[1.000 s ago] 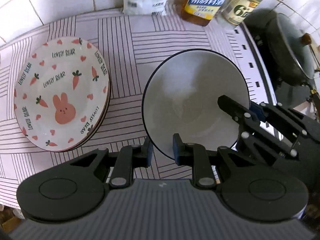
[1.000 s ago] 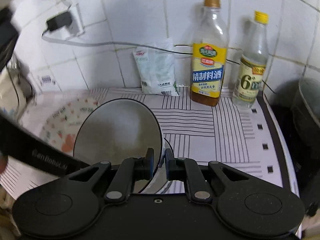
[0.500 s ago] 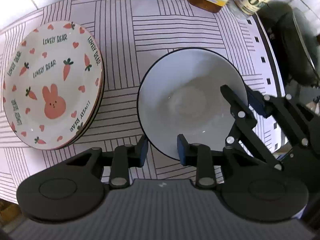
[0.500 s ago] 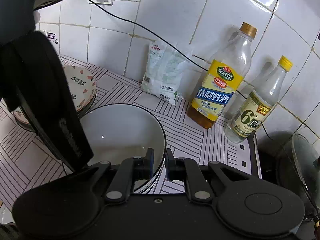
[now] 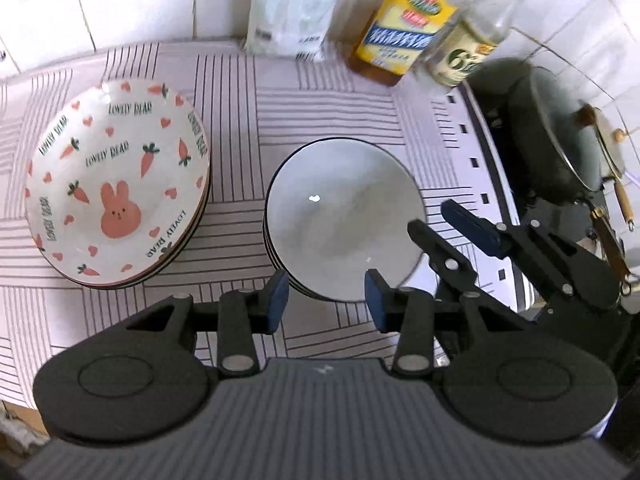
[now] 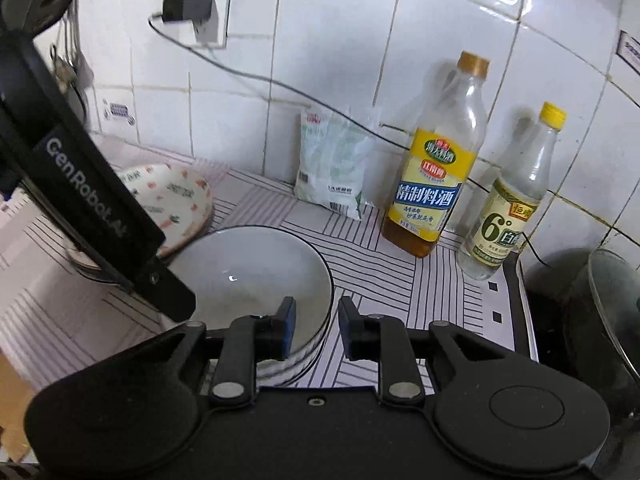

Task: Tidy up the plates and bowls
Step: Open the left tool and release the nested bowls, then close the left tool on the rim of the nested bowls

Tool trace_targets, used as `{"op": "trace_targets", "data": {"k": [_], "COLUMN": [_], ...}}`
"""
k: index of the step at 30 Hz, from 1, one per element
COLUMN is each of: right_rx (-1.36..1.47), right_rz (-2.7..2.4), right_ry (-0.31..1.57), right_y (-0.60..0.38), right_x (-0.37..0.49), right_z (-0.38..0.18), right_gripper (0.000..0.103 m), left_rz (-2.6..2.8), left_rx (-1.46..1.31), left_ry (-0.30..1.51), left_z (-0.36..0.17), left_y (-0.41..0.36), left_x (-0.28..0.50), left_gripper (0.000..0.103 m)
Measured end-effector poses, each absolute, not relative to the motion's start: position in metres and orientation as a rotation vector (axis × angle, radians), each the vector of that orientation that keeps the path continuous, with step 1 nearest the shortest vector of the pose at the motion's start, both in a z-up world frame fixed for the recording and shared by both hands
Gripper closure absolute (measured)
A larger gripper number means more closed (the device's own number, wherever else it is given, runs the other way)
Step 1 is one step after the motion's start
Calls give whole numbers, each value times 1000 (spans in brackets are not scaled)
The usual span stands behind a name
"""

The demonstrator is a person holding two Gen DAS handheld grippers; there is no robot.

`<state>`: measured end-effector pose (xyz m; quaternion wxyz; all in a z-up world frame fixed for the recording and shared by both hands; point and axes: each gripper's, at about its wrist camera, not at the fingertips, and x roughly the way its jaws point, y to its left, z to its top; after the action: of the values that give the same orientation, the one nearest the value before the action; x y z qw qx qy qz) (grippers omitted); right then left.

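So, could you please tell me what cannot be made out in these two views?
- How many bowls sit under the white bowl: only rim edges show, left wrist view.
- Part of the bunny plates: hidden behind the left claw's body, right wrist view.
- The pot: cut off by the fisheye edge.

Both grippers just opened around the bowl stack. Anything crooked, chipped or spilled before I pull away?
Nothing stands out. The white bowl sits nested on its stack, rim level, no chip visible. The bunny plates are stacked beside it, apart. Left gripper and right gripper are open; the cloth looks dry.
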<state>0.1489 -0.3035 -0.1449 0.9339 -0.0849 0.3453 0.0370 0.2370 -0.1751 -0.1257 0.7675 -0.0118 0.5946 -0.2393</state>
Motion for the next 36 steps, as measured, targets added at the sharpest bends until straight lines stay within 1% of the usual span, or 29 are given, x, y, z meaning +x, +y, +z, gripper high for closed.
{"op": "trace_targets", "data": {"k": [4, 6, 8, 10, 12, 14, 15, 20, 23, 26, 33, 35, 36], "right_rx": [-128, -103, -98, -104, -107, -103, -99, -68, -70, -58, -21, -32, -34], "right_rz": [104, 127, 146, 162, 178, 190, 195, 236, 252, 250, 218, 232, 240], "right_ry": [682, 668, 657, 648, 637, 626, 622, 612, 623, 624, 614, 631, 641], "right_y": [-313, -319, -322, -324, -327, -329, -330, -333, -331, -329, -321, -317, -315], "right_x": [124, 112, 101, 91, 83, 76, 73, 61, 60, 64, 86, 98, 105], "right_z": [-128, -120, -114, -110, -108, -109, -110, -131, -152, -176, -224, -234, -237], "right_gripper": [69, 65, 63, 61, 53, 47, 43, 30, 26, 10, 7, 7, 7], "left_rz": [-525, -526, -513, -501, -506, -510, -513, -528, -536, -548, -545, -538, -557], "left_rx": [29, 59, 114, 146, 139, 127, 117, 12, -67, -138, -246, -279, -286], "left_ry": [1218, 1167, 1082, 1055, 1042, 1026, 1017, 1000, 1006, 1004, 1044, 1068, 1087], "left_z": [-109, -102, -98, -100, -100, -101, -102, -115, -123, -133, -161, -172, -178], "left_y": [-175, -174, -172, -168, -163, -157, -154, -141, -136, -131, -135, -140, -143], "left_x": [219, 208, 196, 187, 181, 175, 173, 167, 169, 173, 203, 216, 222], "left_gripper": [60, 55, 51, 51, 51, 49, 48, 41, 38, 33, 29, 29, 32]}}
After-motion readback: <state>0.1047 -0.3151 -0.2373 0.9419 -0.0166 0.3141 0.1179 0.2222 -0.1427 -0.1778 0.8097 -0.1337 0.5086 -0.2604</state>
